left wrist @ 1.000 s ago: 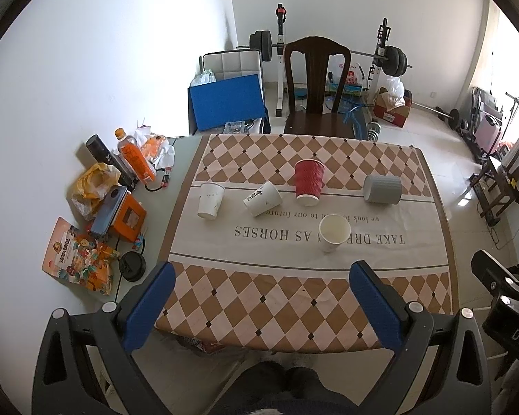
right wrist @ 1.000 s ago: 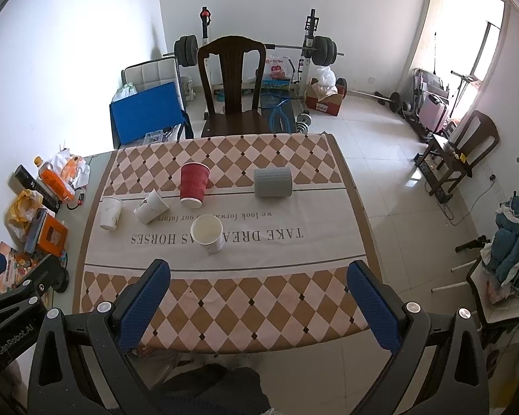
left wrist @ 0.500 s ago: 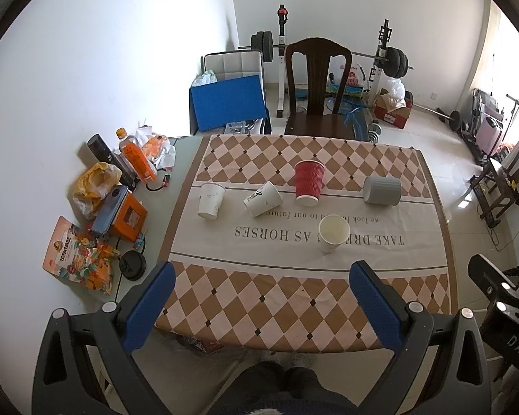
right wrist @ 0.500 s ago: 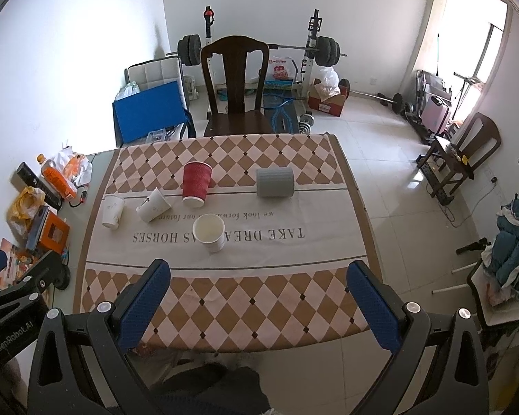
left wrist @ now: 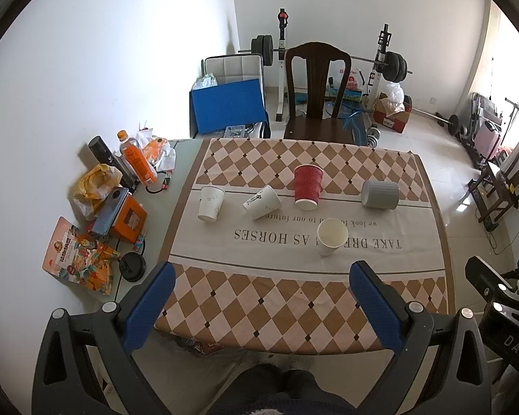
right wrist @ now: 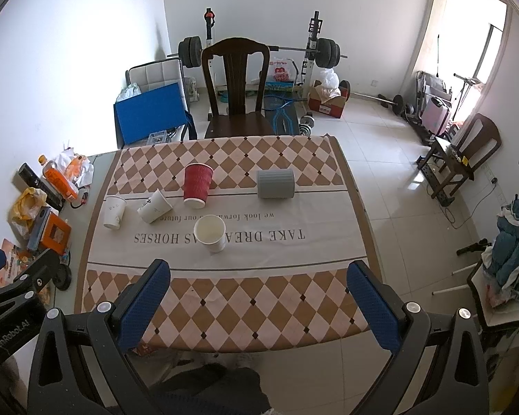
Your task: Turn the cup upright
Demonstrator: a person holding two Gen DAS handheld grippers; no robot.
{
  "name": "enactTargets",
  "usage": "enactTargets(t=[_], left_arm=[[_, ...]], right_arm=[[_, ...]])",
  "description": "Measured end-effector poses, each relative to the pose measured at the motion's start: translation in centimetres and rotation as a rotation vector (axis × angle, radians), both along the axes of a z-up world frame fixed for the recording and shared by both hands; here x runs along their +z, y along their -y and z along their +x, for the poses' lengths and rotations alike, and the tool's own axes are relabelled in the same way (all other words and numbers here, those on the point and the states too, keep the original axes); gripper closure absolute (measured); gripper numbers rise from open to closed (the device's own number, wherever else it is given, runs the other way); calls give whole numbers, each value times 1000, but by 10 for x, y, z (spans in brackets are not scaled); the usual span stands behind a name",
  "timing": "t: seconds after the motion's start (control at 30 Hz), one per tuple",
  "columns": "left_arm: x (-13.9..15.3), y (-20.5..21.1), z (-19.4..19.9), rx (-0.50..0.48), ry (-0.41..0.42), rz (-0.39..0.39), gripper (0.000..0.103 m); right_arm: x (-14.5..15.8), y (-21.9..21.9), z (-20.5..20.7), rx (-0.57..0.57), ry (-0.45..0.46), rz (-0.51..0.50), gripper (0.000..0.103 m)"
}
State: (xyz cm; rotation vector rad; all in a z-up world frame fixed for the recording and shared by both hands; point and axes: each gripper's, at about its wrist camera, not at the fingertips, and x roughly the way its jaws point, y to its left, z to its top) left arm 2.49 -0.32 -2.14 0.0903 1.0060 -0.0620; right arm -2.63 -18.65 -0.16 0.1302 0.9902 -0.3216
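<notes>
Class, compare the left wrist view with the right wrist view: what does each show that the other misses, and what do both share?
Only the left wrist view shows the whole snack bag and black lid beside the cloth, plus the right claw's body at its right edge. Only the right wrist view shows the pile of clothes, the bright doorway, and the left claw's body at its left edge. Both share the table with five cups: the red cup upside down, the grey cup on its side, three white ones. Both claws are open.

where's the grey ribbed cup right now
The grey ribbed cup lies on its side at the right of the cup row, right of the red ribbed paper cup on the checkered tablecloth.
</notes>
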Motion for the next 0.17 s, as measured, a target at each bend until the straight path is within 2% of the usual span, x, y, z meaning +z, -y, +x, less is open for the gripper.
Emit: enactTargets(t=[0.17], left_arm=[[4, 1, 1, 5, 8, 2, 0]], right_arm=[[-1, 0, -1, 2, 2, -4, 0]])
